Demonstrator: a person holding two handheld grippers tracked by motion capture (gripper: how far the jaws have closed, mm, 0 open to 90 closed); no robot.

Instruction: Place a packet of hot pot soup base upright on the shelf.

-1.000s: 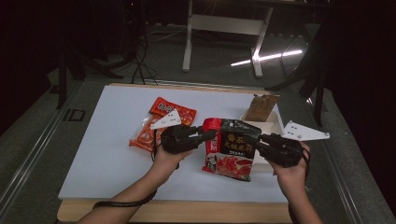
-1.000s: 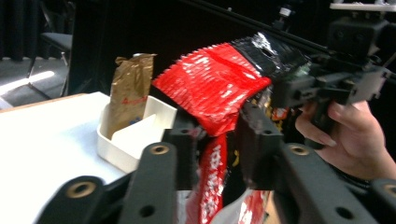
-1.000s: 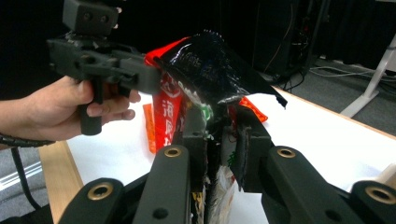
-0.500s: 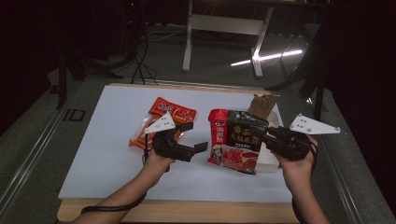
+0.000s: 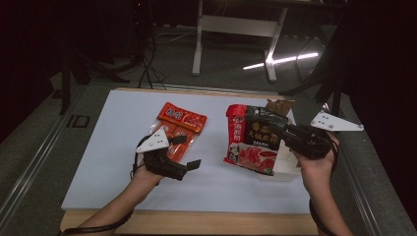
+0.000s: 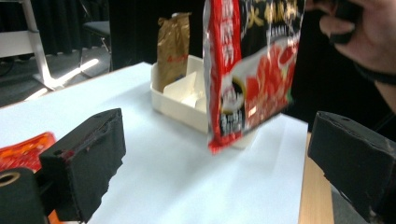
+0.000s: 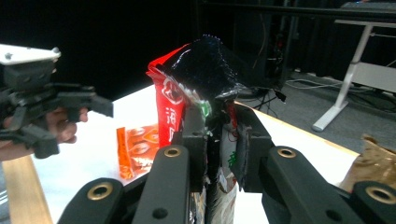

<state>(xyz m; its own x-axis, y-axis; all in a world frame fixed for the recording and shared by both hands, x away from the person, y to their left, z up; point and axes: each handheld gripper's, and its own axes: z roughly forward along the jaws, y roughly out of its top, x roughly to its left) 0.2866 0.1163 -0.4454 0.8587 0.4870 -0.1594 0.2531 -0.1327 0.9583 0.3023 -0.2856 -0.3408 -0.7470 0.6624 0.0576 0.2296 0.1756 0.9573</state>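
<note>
While the white table (image 5: 113, 162) carries it all, the right gripper (image 5: 290, 133) pinches one black-red pouch (image 5: 255, 140) upright, long axis vertical, hanging just over the one white box (image 5: 286, 167). One brown bag (image 5: 279, 105) stands behind. Two orange packets (image 5: 181, 129) lie beside the left gripper (image 5: 186, 155), jaws spread, empty.

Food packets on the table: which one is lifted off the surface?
The red-and-black packet, clamped in the right gripper above the white tray. The orange-red packets lie flat by the left gripper.
</note>
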